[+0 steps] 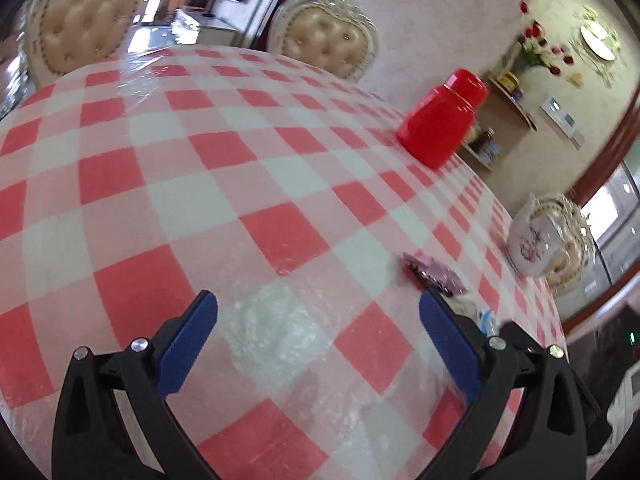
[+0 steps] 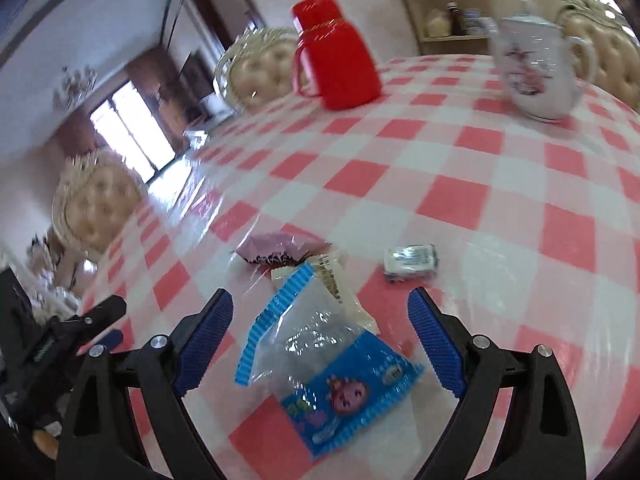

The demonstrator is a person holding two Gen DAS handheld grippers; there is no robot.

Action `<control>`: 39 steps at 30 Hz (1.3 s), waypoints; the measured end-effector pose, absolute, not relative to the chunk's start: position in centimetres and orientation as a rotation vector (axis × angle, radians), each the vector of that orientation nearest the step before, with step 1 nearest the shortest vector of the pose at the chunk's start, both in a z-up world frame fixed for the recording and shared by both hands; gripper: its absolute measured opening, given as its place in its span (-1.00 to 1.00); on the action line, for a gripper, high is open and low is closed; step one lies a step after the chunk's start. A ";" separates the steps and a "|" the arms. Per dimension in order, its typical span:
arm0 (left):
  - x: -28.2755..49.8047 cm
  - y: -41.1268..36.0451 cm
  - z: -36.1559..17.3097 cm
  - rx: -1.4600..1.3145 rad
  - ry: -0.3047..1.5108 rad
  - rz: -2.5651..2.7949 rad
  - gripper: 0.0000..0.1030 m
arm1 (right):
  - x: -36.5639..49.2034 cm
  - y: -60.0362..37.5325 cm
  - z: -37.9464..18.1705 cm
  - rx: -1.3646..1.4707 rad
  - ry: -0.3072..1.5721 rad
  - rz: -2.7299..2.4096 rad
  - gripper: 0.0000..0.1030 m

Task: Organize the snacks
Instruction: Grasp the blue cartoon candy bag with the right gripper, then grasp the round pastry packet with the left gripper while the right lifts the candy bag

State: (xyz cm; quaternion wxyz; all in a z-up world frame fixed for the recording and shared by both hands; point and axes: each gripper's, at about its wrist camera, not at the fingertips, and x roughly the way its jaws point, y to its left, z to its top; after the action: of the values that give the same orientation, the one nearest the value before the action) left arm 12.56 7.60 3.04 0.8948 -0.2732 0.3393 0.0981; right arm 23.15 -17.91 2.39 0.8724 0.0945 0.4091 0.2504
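Table: a round top under a red-and-white checked cloth (image 2: 452, 200) with a glossy clear cover; both views are blurred.
Left gripper (image 1: 318, 312): blue-padded jaws spread wide over a bare pale square of the cloth, nothing between them; it also shows at the left edge of the right wrist view (image 2: 100, 320).
Right gripper (image 2: 320, 308): jaws spread wide, angled down at the table; the blue packet lies between the fingers without touching the pads.
Blue packet (image 2: 328, 372): a clear bag with crimped blue ends and a pink cartoon face, flat on the cloth, nearest the right gripper.
Beige packet (image 2: 332, 276): partly under the blue packet's far end, touching it.
Purple packet (image 2: 280, 250): just beyond the beige one; in the left wrist view (image 1: 434, 274) it lies just past the right-hand fingertip.
White packet (image 2: 410, 262): small, with dark print, alone to the right of the other three.
Red jug (image 2: 336, 56): lidded, with a handle, upright at the far side of the table, well apart from the snacks.
Teapot (image 2: 536, 68): white with a floral print, upright to the right of the jug.
Chairs (image 1: 324, 36): tufted beige backs with ornate frames stand around the table.
Shelf (image 1: 510, 100): on the wall, holding jars.
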 end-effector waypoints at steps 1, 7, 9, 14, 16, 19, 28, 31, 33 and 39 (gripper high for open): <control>12.6 7.4 3.0 -0.555 0.709 0.196 0.96 | 23.2 -17.6 2.1 0.177 0.870 0.540 0.69; 13.1 6.6 2.4 -0.515 0.756 0.168 0.96 | 20.9 -14.9 1.1 -0.040 0.931 0.594 0.71; 13.1 6.4 2.4 -0.503 0.757 0.166 0.96 | 20.0 -13.6 0.4 -0.157 0.954 0.560 0.71; 13.2 6.3 2.5 -0.497 0.758 0.158 0.96 | 19.5 -13.0 0.0 -0.214 0.948 0.511 0.67; 13.2 6.2 2.7 -0.497 0.761 0.143 0.96 | 19.8 -13.6 0.0 -0.188 0.943 0.490 0.51; 13.2 5.9 3.0 -0.456 0.747 0.137 0.96 | 19.0 -14.8 0.5 -0.161 0.947 0.449 0.08; 13.5 2.0 2.7 -0.340 0.772 -0.027 0.96 | 12.7 -24.4 3.9 0.162 0.807 0.215 0.03; 13.2 -0.4 2.7 -0.286 0.768 -0.093 0.96 | 11.1 -25.9 3.4 0.249 0.803 0.190 0.03; 13.1 -1.7 2.8 -0.265 0.759 -0.117 0.96 | 10.6 -25.8 3.6 0.292 0.791 0.203 0.03; 16.9 -5.3 2.7 -0.251 0.778 -0.025 0.96 | 10.3 -26.8 4.4 0.370 0.755 0.208 0.04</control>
State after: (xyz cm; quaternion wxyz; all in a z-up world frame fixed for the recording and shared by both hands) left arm 16.86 -5.31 2.69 0.9176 -0.1219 0.3780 -0.0124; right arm 10.31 -26.83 4.43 0.9077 0.1794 0.3656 0.1007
